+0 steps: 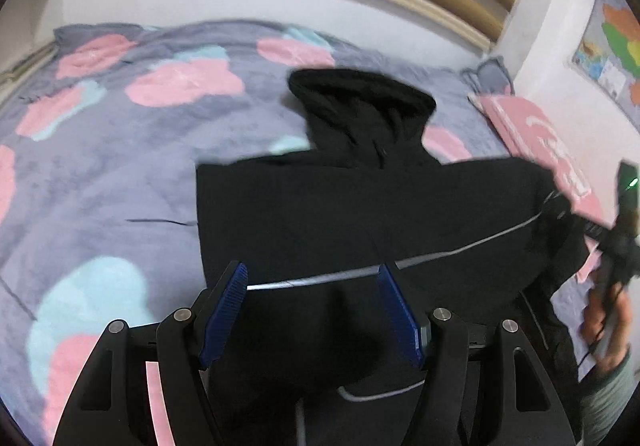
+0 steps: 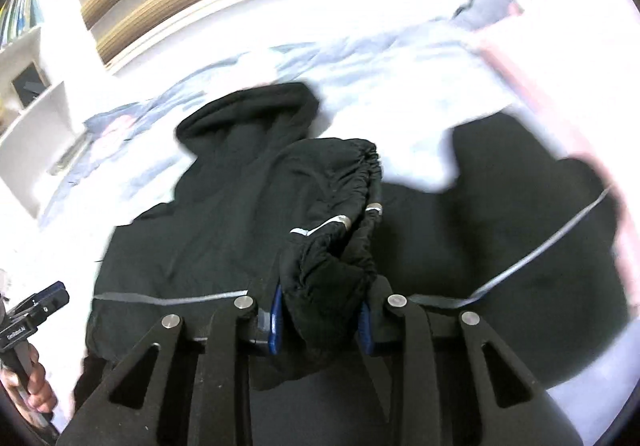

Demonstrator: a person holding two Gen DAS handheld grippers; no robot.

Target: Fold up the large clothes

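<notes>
Barely begun — my right hand-held gripper [image 2: 320,320] pinches a sleeve cuff [image 2: 340,206]. My left hand-held gripper [image 1: 312,278] hangs spread; the black jacket [image 1: 360,206] lies mostly unfolded on the bed [image 1: 100,166].

A bed covered by a grey blanket [image 1: 120,174] with pink and pale blue blotches carries everything. A black hooded jacket [image 1: 360,206] lies spread on it, hood pointing toward the wall, a thin grey stripe crossing its body. A pink pillow [image 1: 536,134] lies at the blanket's right edge, just beside the jacket.
</notes>
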